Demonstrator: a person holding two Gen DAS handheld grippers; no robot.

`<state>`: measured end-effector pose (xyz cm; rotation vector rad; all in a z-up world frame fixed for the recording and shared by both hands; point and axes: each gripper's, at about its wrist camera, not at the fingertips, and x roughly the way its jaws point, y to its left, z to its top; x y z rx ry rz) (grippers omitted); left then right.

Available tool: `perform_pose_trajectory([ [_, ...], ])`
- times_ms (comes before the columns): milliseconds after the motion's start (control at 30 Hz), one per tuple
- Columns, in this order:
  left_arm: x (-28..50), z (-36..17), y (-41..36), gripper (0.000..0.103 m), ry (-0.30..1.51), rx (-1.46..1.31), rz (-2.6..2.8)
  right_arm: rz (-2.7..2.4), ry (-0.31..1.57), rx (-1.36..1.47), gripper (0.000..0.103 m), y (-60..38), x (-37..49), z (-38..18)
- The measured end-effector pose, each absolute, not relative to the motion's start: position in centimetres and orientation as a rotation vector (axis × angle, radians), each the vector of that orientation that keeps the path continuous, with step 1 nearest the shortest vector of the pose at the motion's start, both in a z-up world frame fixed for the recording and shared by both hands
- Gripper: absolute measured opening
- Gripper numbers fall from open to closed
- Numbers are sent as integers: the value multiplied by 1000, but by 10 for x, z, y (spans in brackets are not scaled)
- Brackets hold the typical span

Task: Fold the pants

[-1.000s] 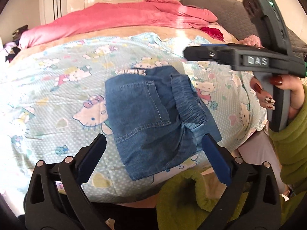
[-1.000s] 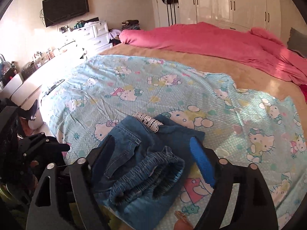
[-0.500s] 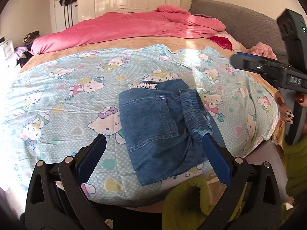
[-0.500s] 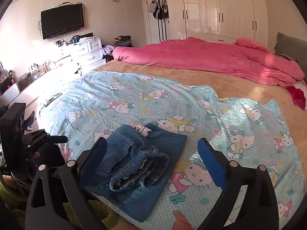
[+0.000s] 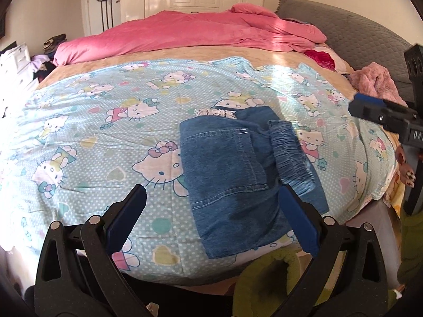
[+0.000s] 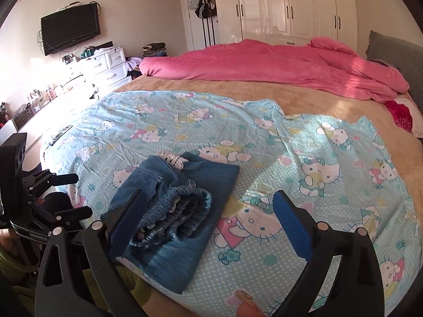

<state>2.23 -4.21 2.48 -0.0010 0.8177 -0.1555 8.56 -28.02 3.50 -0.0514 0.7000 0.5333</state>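
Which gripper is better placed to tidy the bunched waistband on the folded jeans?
Probably the right gripper: the waistband lies just beside its left finger, on the side of the jeans facing it. The left gripper sits over the flat pocket side. Both are open and empty.

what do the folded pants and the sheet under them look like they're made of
Pants: blue denim, matte, with visible seams, pocket stitching and a gathered waistband. Sheet: thin woven fabric, probably cotton, matte with fine creases and a cartoon-cat print.
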Motion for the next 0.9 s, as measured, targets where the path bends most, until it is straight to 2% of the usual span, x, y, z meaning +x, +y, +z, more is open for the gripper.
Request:
perform_pose_trajectory([
  [433, 52, 4, -18, 94, 875, -110, -135, 495, 869, 0, 95, -281, 106, -15],
  [500, 58, -1, -15, 94, 885, -133, -140, 491, 878, 13, 85, -280, 108, -20],
  [567, 64, -6, -12, 94, 899, -159, -143, 493, 896, 23, 68, -279, 110, -26],
  [700, 73, -13, -11, 94, 917, -196, -168, 508, 928, 52, 61, -276, 115, -34],
  [767, 79, -16, -14, 94, 921, -181, -166, 510, 941, 60, 53, -273, 117, -38],
  [900, 90, -22, -21, 94, 941, -170, -171, 529, 977, 72, 49, -268, 124, -45],
])
